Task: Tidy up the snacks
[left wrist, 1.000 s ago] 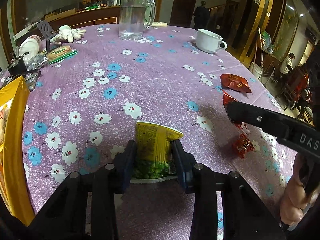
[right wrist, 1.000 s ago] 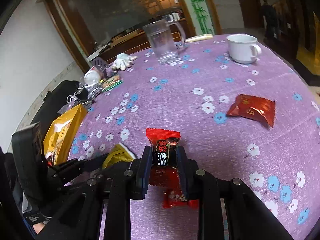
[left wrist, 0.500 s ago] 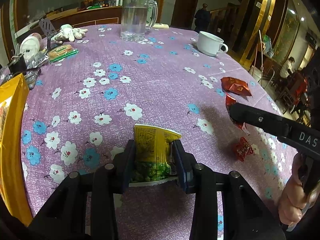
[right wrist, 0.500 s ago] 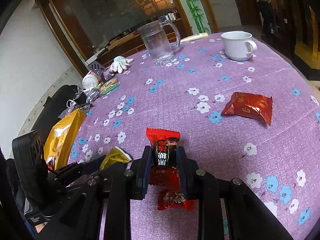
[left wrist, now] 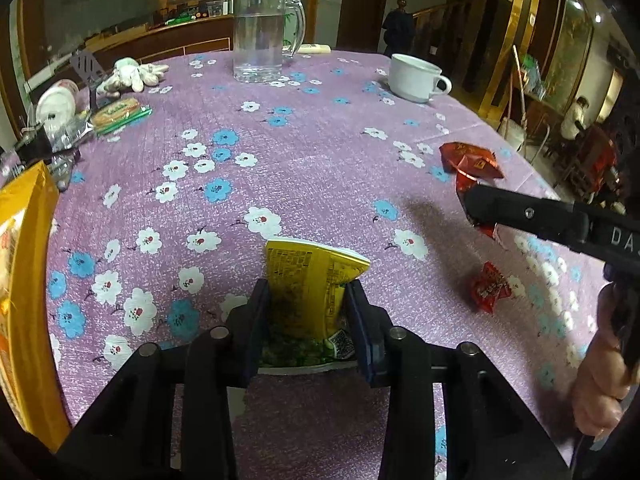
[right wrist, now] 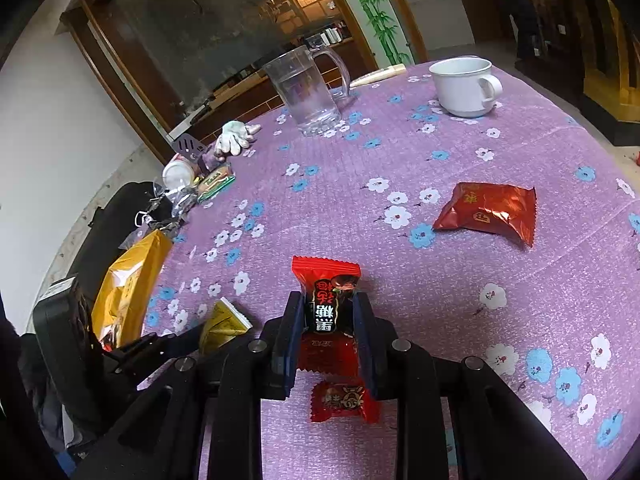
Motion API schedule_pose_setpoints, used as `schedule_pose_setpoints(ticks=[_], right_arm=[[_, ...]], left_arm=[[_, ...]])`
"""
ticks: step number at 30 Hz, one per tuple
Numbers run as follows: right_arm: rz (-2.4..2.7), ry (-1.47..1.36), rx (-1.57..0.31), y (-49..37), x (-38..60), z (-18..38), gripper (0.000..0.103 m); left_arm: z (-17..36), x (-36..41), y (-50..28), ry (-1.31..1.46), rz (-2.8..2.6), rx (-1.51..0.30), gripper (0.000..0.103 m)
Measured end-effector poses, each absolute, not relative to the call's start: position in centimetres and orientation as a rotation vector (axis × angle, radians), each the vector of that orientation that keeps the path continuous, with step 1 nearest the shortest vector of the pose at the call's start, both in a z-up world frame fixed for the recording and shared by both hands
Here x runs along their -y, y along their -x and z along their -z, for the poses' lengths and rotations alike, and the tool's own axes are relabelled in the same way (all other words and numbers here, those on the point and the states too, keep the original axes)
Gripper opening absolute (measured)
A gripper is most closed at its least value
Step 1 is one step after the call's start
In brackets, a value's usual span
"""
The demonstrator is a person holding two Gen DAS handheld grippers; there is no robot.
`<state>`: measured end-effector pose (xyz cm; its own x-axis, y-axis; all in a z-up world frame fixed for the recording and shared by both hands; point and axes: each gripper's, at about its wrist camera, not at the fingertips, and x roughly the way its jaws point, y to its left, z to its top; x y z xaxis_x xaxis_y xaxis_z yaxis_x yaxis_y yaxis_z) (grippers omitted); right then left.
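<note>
My left gripper is shut on a yellow-green snack packet and holds it over the purple flowered tablecloth. My right gripper is shut on a red candy with black print, held above the table. Another small red candy lies on the cloth just below it; it also shows in the left wrist view. A larger red foil packet lies to the right. The right gripper reaches in from the right in the left wrist view.
A big yellow bag stands at the table's left edge. At the back stand a glass mug and a white cup. At the back left lie white gloves, a biscuit pack, a spatula and clutter.
Both grippers have lifted slightly with their snacks. More of the loose red candy shows under the right gripper.
</note>
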<state>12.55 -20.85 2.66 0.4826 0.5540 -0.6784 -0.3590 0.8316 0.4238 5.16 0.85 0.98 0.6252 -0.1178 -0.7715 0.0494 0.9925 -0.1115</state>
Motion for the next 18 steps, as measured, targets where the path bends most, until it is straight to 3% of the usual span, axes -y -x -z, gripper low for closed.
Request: schedule_pose_setpoints(ticks=[18], right_arm=[[-0.641, -0.192, -0.92, -11.8, 18.9, -2.7, 0.026]], left_arm=[[-2.5, -1.3, -4.2, 0.136, 0.146, -0.835, 0.034]])
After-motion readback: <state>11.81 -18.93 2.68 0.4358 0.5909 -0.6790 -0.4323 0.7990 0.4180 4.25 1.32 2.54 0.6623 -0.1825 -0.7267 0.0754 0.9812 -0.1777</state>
